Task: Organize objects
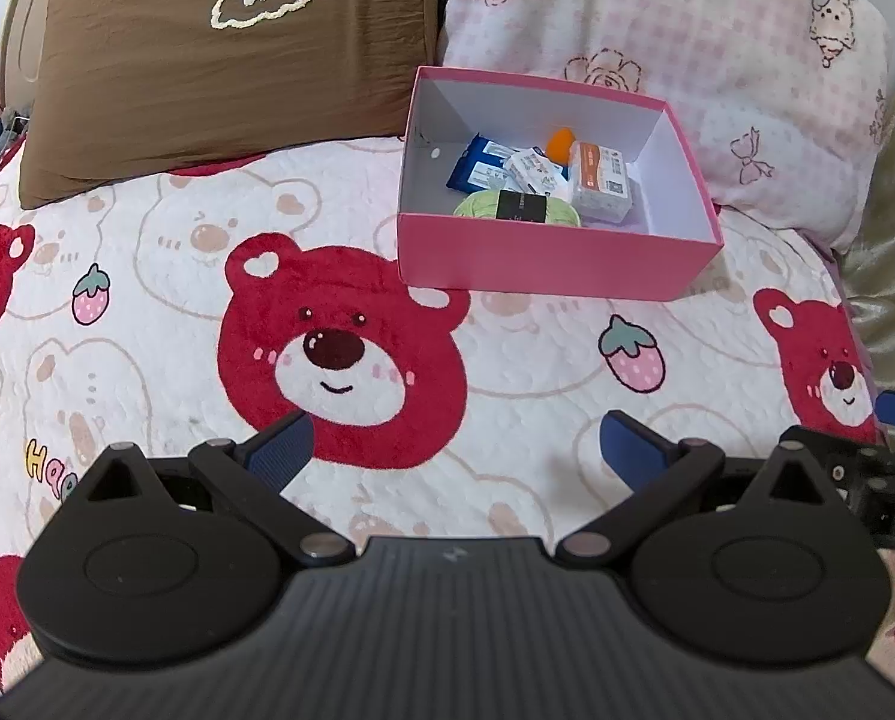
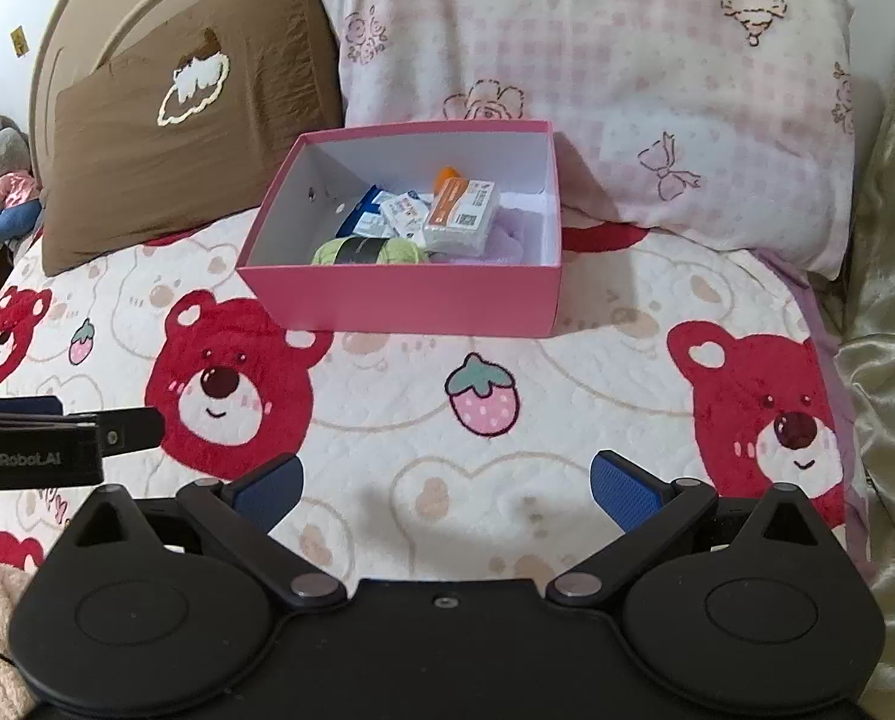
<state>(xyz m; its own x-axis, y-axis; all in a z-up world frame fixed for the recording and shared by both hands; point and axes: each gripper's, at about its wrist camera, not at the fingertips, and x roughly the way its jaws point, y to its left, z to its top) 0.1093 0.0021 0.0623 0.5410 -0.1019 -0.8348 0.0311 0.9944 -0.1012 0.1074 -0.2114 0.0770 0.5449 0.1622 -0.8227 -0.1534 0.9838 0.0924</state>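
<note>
Nearest in the left wrist view, the left tool has its blue pads spread wide and holds nothing; below it lies only the bear-print bedspread. The right tool is likewise spread wide and empty, over the same bedspread. The two tools sit side by side, each showing at the edge of the other's view.

Farther on, the pink box rests on the bed, against the pink checked pillow. From the left tool it lies at about 1 o'clock; from the right tool the box lies at about 12 o'clock, slightly left. Neither tool looks clearly nearer, but the right one faces it more squarely.

The box's long axis runs roughly 9 to 3 o'clock across both views, open top upward. Inside lie a green yarn ball nearest the front wall, a blue packet, white sachets, an orange-labelled pack and an orange thing farthest back.

No loose item shows on the bedspread, so the sorting appears largely done.
</note>
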